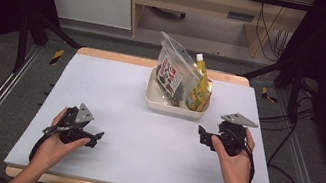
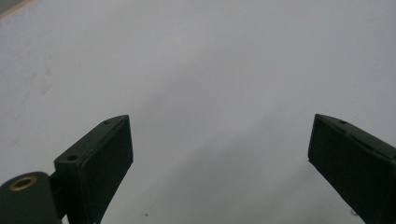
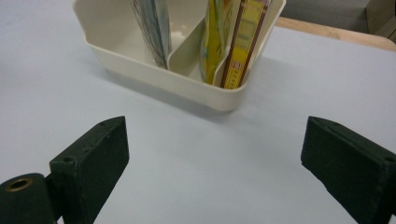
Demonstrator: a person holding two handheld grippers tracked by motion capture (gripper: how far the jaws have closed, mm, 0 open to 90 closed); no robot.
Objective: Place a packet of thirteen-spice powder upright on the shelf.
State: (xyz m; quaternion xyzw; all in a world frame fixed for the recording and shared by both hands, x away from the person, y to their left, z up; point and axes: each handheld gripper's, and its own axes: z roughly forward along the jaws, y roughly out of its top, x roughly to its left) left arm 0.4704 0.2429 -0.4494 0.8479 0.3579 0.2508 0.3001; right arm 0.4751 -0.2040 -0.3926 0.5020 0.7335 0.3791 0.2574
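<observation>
The cream divided bin [image 1: 176, 106] is sitting toward the far middle of the grey tabletop [image 1: 143, 134], and it is holding packets that are standing on end. A clear zip pouch [image 1: 171, 70] with a printed label is leaning up out of its left compartment, while a yellow squeeze pouch [image 1: 199, 85] with a white cap is standing in the right one.

The right gripper [image 1: 202, 133] is resting in the person's right hand [image 1: 234, 162] just near the bin's front right corner, a little toward the person and apart from it. In the right gripper view the bin [image 3: 187, 88] is lying straight ahead beyond the fingertips, with bare tabletop between; a partition is dividing it, and a yellow packet [image 3: 212, 42] and a brown-edged yellow packet [image 3: 243, 42] are standing against its near corner. The jaws are standing wide apart with nothing between them.

The left gripper [image 1: 94, 136] is lying in the left hand [image 1: 52, 145] at the near left of the tabletop, well apart from the bin. Its jaws are also spreading wide and gripping nothing, with plain grey surface [image 2: 210, 70] ahead of them.
</observation>
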